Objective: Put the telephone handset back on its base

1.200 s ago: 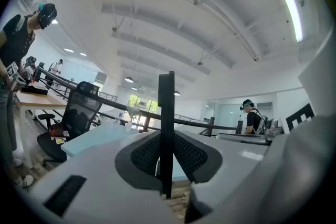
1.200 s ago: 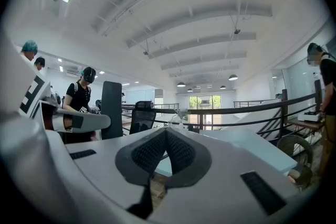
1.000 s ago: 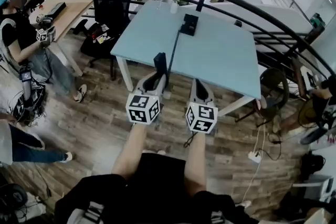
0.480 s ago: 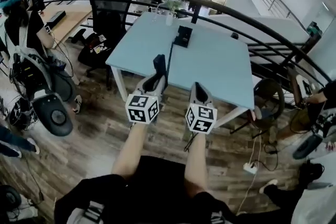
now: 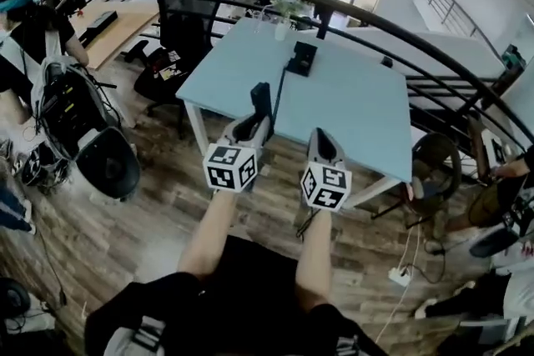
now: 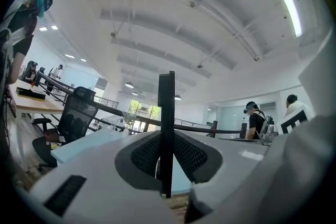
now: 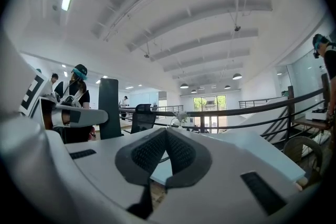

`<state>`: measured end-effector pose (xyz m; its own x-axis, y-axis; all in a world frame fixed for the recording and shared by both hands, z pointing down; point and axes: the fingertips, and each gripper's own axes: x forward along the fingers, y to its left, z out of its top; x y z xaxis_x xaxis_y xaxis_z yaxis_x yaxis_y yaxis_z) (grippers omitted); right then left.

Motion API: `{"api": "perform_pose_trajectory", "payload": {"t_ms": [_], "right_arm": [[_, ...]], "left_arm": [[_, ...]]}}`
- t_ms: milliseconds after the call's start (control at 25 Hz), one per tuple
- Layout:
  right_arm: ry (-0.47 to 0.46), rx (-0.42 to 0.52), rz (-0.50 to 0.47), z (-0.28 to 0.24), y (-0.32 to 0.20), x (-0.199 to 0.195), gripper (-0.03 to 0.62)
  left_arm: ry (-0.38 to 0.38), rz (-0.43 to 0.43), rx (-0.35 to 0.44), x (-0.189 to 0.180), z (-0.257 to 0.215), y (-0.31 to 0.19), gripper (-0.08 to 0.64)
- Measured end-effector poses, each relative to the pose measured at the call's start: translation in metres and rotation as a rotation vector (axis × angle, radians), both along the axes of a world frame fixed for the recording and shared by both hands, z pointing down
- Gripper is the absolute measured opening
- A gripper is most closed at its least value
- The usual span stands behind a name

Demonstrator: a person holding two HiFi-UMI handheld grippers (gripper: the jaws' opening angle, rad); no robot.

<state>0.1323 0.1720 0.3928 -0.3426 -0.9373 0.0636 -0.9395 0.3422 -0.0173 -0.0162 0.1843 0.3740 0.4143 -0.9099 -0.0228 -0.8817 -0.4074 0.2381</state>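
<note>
My left gripper (image 5: 253, 124) is shut on the black telephone handset (image 5: 261, 99), which stands upright above the near edge of the light blue table (image 5: 350, 108). In the left gripper view the handset (image 6: 166, 113) shows edge-on, clamped between the pads. The black telephone base (image 5: 302, 58) sits farther back near the table's middle seam. To the right of the left one, my right gripper (image 5: 318, 135) is shut and holds nothing; its pads (image 7: 176, 152) meet at the tip. Seen from the right gripper view, the handset (image 7: 109, 107) rises at the left.
A black office chair (image 5: 185, 8) stands at the table's far left corner. A vase with a plant (image 5: 284, 8) is at the table's back edge. A curved black railing (image 5: 417, 42) runs behind. A person with a backpack (image 5: 71, 108) is at the left. Cables and a power strip (image 5: 400, 275) lie on the wood floor.
Both grippers and the handset hold about the same place before the table. The person at the left has turned and bent nearer, with a backpack and a dark round thing now in view.
</note>
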Motion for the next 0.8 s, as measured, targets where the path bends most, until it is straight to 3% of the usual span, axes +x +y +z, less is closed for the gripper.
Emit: {"api": "perform_pose_trajectory", "payload": {"t_ms": [360,800], "right_arm": [[0.010,-0.017,-0.068,0.014,-0.037,-0.031,-0.006],[-0.007,-0.012,0.025,0.022,-0.158,-0.012,-0.006]], "left_arm": [[0.021,-0.041,-0.024,-0.028,0.012,-0.039,0.069],[0.065,0.036,-0.060,-0.021,0.044,-0.173,0.069]]}}
